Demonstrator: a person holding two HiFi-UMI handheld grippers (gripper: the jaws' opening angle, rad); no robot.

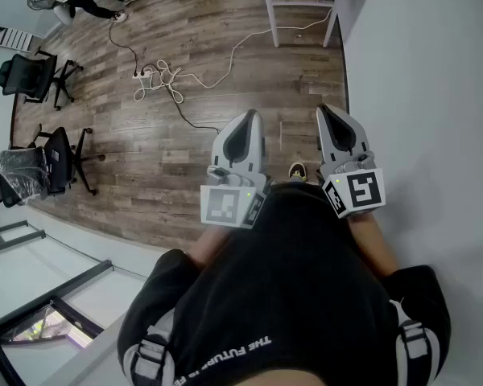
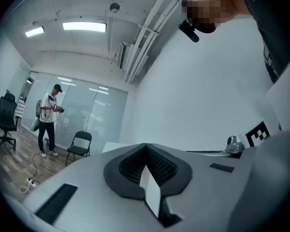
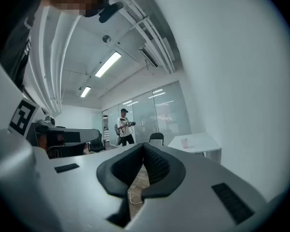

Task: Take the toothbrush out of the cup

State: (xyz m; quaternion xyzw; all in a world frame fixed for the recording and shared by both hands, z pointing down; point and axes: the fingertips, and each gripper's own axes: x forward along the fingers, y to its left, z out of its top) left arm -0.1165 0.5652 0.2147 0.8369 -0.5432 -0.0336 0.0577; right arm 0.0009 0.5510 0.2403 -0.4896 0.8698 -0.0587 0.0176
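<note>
Wood-plank floor (image 1: 169,135) fills most of the head view, with a plain white wall (image 1: 427,79) along its right side. Nearest the camera is the person's black shirt (image 1: 290,280). Two black office chairs (image 1: 32,79) stand at the far left, and a white cable (image 1: 157,79) lies coiled on the planks farther out. A white table (image 3: 203,141) stands far off by the right wall. The left gripper (image 1: 248,123) and the right gripper (image 1: 332,117) are held side by side just in front of the shirt, apart from each other, pointing away over the floor. Each has its jaw tips pressed together with nothing between them. A small pink cup (image 3: 185,142) sits on the far table, well apart from both grippers; it is too small to make out the toothbrush.
</note>
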